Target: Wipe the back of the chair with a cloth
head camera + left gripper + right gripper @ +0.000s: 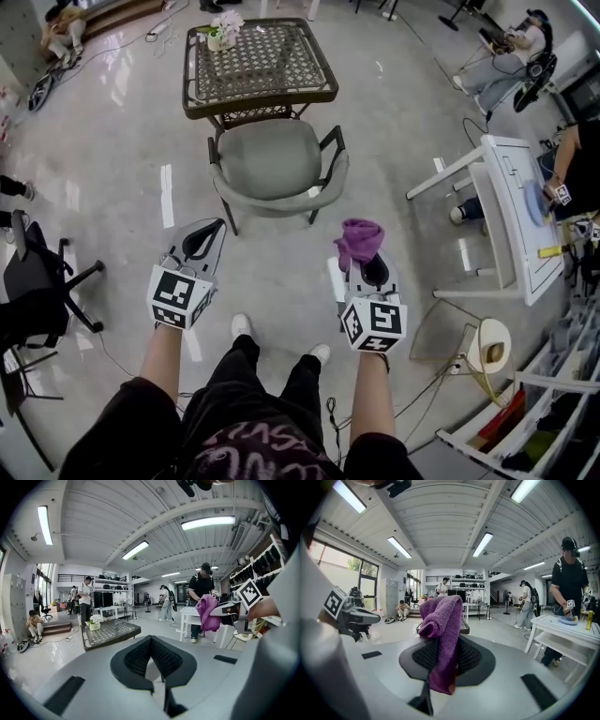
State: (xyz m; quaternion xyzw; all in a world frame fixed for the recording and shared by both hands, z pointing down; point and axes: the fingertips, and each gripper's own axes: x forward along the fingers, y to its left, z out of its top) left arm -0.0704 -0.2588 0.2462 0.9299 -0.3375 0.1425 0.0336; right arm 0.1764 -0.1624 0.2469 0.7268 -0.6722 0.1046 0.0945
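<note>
Only the right gripper view shows the right gripper (442,654) pinching a purple cloth (440,630), which bunches above its jaws. The left gripper (149,645) is closed on nothing. In the head view the cloth sits lower centre, apart from the curved back of the chair (274,164) above it. The chair's far edge is cut off by the table (258,61).

Chair (277,161) before table (272,58); cloth (360,240) near-right of chair; flowerpot (221,36), seemingly, on table corner.
</note>
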